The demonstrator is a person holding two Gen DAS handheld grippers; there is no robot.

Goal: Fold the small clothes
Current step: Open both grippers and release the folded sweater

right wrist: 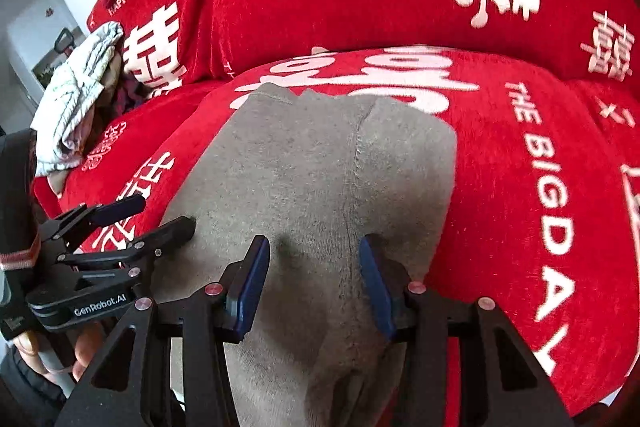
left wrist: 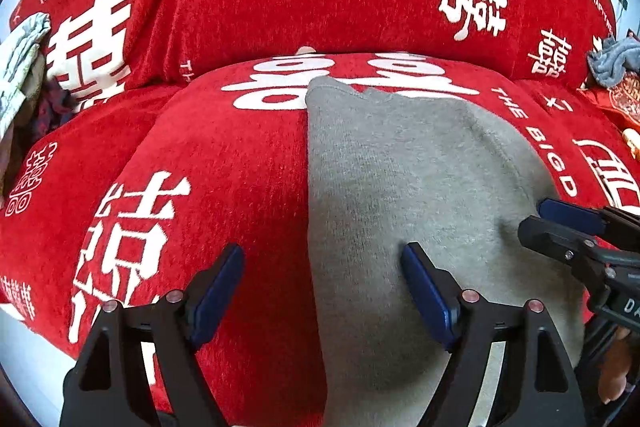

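A grey knit garment (left wrist: 400,167) (right wrist: 320,163) lies flat on the red seat cushion, with its long straight edge on the left and a seam down its middle. My left gripper (left wrist: 324,251) is open; its jaws straddle the garment's left edge, one pad over the red cover and one over the grey cloth. In the right wrist view the left gripper (right wrist: 162,213) shows at the garment's left side. Jaws apart, my right gripper (right wrist: 315,242) is open just above the garment's near part, with no cloth pinched. From the left wrist view the right gripper (left wrist: 538,217) sits at the garment's right edge.
The red sofa cover (left wrist: 240,155) with white lettering spans the seat and backrest. A pale patterned garment (left wrist: 22,67) (right wrist: 80,87) is piled at the left over darker clothes. A blue-grey cloth (left wrist: 612,61) lies at the far right. A person's hand (right wrist: 84,351) holds the left gripper.
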